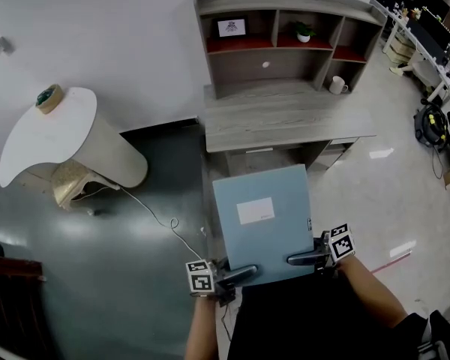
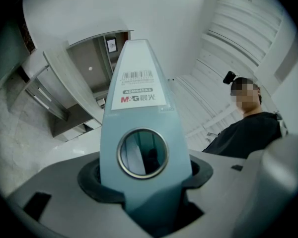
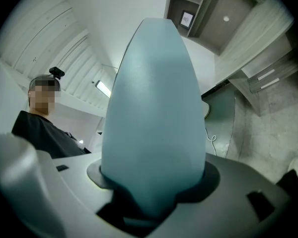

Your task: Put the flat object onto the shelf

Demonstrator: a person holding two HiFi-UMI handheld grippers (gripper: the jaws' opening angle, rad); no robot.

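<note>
A flat light-blue file box [image 1: 262,222] with a white label is held level in front of me, above the floor. My left gripper [image 1: 236,274] is shut on its near left edge, and my right gripper [image 1: 304,259] is shut on its near right edge. In the left gripper view the file box [image 2: 139,133] shows its spine between the jaws, with a round metal finger hole and a barcode label. The plain opposite edge of the file box [image 3: 151,133] fills the right gripper view. The grey shelf unit [image 1: 285,43] stands ahead on a desk [image 1: 285,122].
The shelf compartments hold a framed picture [image 1: 231,27], a small potted plant [image 1: 304,32] and a white mug [image 1: 337,85]. A white curved table [image 1: 49,133] stands at the left with a cable trailing over the dark floor. Desks with monitors [image 1: 427,21] line the far right.
</note>
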